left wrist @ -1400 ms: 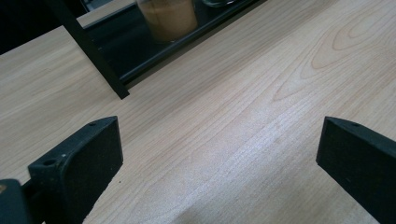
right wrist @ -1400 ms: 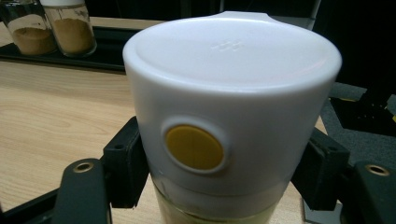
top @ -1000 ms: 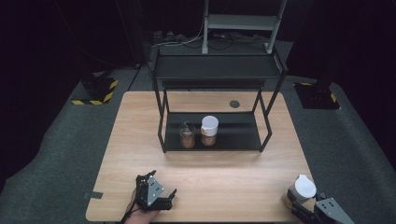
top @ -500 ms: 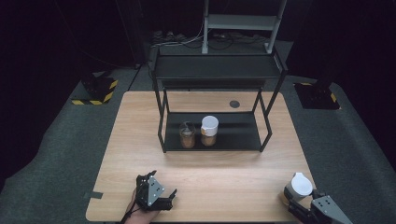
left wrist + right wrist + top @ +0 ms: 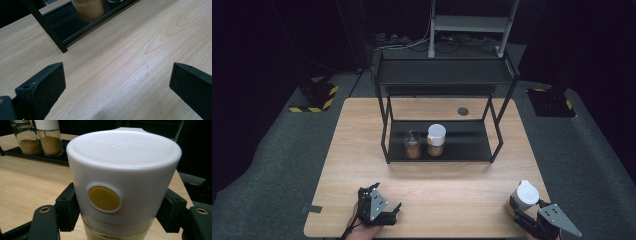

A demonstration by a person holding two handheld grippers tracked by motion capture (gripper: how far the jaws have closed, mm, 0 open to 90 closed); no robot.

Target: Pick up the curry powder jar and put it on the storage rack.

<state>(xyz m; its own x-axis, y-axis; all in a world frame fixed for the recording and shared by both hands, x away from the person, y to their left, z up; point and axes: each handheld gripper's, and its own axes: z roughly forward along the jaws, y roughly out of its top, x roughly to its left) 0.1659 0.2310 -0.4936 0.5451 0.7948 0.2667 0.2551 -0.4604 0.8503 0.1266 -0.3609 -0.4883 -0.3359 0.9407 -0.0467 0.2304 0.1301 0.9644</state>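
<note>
One white-capped spice jar (image 5: 123, 182) sits clamped between the right gripper (image 5: 532, 216) jaws at the near table (image 5: 452, 200) edge, gripped below the cap, likely for carrying upright toward the rack (image 5: 444, 80) ahead, where two jars (image 5: 424, 142) stand. Left gripper (image 5: 384, 214) idle, jaws wide apart, nothing between.

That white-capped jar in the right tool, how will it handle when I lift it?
The jar looks rigid; its glass body is probably breakable. The right tool grips just below the smooth cap, so it might slip. Tall and narrow, it could tip when set down.
</note>
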